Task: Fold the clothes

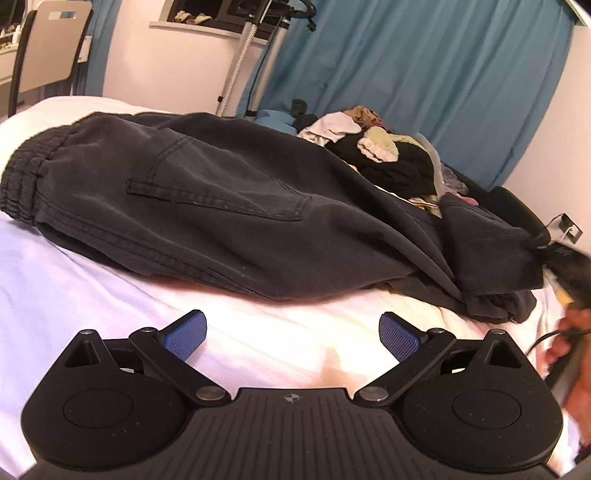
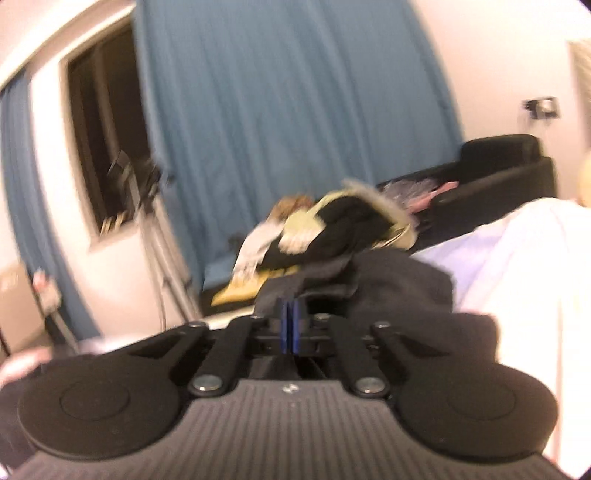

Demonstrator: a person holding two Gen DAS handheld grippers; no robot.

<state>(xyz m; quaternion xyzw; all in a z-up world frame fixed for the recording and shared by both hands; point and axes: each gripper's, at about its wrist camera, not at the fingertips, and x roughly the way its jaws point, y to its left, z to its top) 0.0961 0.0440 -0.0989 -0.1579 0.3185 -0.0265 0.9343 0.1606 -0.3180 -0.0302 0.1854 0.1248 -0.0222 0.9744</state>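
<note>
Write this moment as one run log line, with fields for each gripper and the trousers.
left gripper: open, empty | right gripper: shut on dark trousers hem | trousers: on white bed sheet, unfolded

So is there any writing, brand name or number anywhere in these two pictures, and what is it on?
No readable text in either view.
Left claw: its base carries only a small round emblem, no letters.
Right claw: the same mark is there, blurred.
Dark trousers: no label or tag shows.
Chair back: a pale sticker, too small to read.
Wall socket: no marking can be made out.
</note>
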